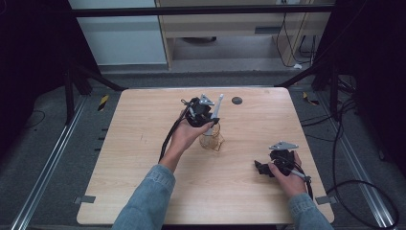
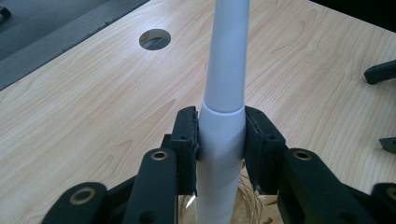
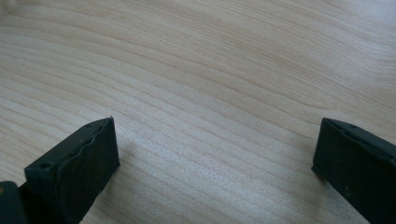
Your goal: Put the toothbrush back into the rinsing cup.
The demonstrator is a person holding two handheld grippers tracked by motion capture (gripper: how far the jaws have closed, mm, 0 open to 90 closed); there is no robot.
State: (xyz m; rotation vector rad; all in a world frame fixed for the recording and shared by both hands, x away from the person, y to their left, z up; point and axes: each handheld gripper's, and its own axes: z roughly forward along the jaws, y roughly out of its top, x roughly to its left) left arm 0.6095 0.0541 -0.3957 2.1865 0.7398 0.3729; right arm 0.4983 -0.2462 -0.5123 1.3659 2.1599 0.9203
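A long white handle (image 2: 223, 70) stands upright in a clear glass vessel (image 1: 212, 140) near the middle of the wooden table (image 1: 143, 124). My left gripper (image 2: 221, 122) is shut on the handle, with both black pads pressed against its thicker lower part. In the high view the left gripper (image 1: 210, 122) sits just above the vessel, and the handle (image 1: 218, 106) leans up and away from it. The vessel's rim (image 2: 254, 205) shows below the jaws. My right gripper (image 1: 258, 168) rests low at the table's right front, apart from the vessel. Its jaws (image 3: 215, 154) stand wide open over bare wood.
A round cable hole (image 1: 236, 100) lies in the table behind the vessel, also seen as the hole (image 2: 154, 38) in the left gripper view. The right gripper's two open fingertips (image 2: 380, 72) show at that view's right edge. Black cables (image 1: 344, 143) lie on the floor to the right.
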